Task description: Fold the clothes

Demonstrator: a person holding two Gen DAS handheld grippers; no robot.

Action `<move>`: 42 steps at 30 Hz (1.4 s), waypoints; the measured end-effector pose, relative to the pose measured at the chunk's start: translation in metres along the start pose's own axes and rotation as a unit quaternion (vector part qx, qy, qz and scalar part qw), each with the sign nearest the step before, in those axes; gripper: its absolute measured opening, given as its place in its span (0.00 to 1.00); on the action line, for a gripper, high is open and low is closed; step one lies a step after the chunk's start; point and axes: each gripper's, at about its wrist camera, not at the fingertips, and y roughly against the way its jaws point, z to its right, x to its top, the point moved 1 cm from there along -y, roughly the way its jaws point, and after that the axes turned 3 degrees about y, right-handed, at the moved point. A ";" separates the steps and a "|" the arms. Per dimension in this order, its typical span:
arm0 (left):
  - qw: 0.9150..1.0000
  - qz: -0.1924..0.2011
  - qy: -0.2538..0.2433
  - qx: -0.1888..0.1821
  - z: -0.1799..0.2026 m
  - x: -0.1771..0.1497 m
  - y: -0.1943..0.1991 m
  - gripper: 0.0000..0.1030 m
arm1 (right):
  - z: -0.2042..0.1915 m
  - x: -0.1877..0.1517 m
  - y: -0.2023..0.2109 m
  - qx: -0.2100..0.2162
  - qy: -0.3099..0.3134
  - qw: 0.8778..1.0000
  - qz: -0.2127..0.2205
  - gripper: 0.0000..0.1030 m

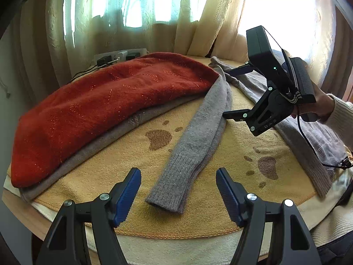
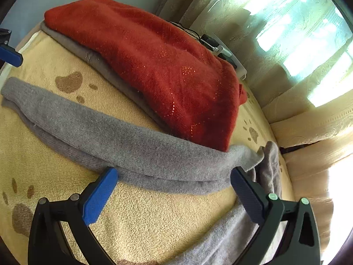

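A grey sweater's long sleeve [image 1: 198, 132] lies flat on the yellow paw-print towel [image 1: 220, 198]. Its ribbed cuff [image 1: 169, 196] rests just beyond and between the blue pads of my left gripper [image 1: 178, 196], which stands open and does not press on it. The sweater's body [image 1: 308, 137] lies at the right. A hand holds my right gripper [image 1: 237, 92] open above the upper sleeve. In the right wrist view the same sleeve [image 2: 132, 150] runs across just past my right gripper [image 2: 174, 195], with nothing between its pads.
A folded red sweater [image 1: 99, 106] tops a folded taupe one [image 1: 92, 145] at the left. A power strip with chargers [image 1: 119, 57] sits at the back by the curtains [image 1: 198, 22]. The table's front edge [image 1: 28, 216] is near.
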 end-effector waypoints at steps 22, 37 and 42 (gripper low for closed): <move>0.999 0.008 0.034 -0.031 -0.021 0.016 -0.028 0.70 | 0.001 0.059 -0.022 0.109 -0.099 0.988 0.036 1.00; 0.993 -0.010 0.103 -0.056 -0.026 0.035 -0.050 0.04 | 0.018 0.032 -0.011 0.096 -0.129 0.986 0.052 1.00; 0.974 0.103 0.177 -0.092 -0.051 0.071 0.006 0.04 | 0.057 0.001 0.019 0.029 -0.151 0.985 0.081 1.00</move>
